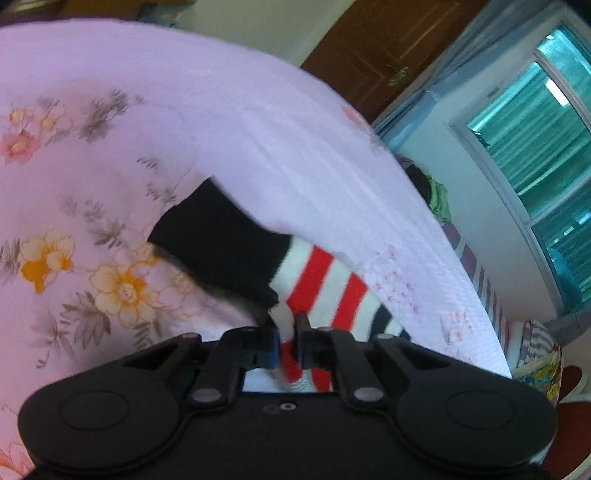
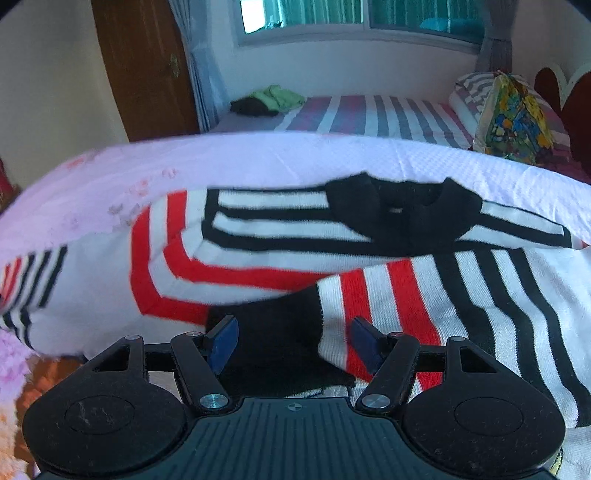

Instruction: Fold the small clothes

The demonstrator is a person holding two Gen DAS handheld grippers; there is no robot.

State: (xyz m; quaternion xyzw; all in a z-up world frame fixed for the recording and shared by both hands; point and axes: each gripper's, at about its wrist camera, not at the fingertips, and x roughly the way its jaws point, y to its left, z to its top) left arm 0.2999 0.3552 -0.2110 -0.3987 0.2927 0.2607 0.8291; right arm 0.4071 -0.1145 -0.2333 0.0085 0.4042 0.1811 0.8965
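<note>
A small sweater with red, white and black stripes lies spread on a pale pink and white bedspread, its black collar at the far side. My right gripper hangs open over a black sleeve cuff, which lies between the blue pads; the right pad stands clear of it. In the left wrist view, my left gripper is shut on the red and white striped sweater, just beside another black cuff. The pinched fabric hides the pads.
A floral pink sheet covers the bed to the left. Beyond it stands a second bed with a striped sheet, holding green and dark clothes and a colourful pillow. A wooden door and a window are behind.
</note>
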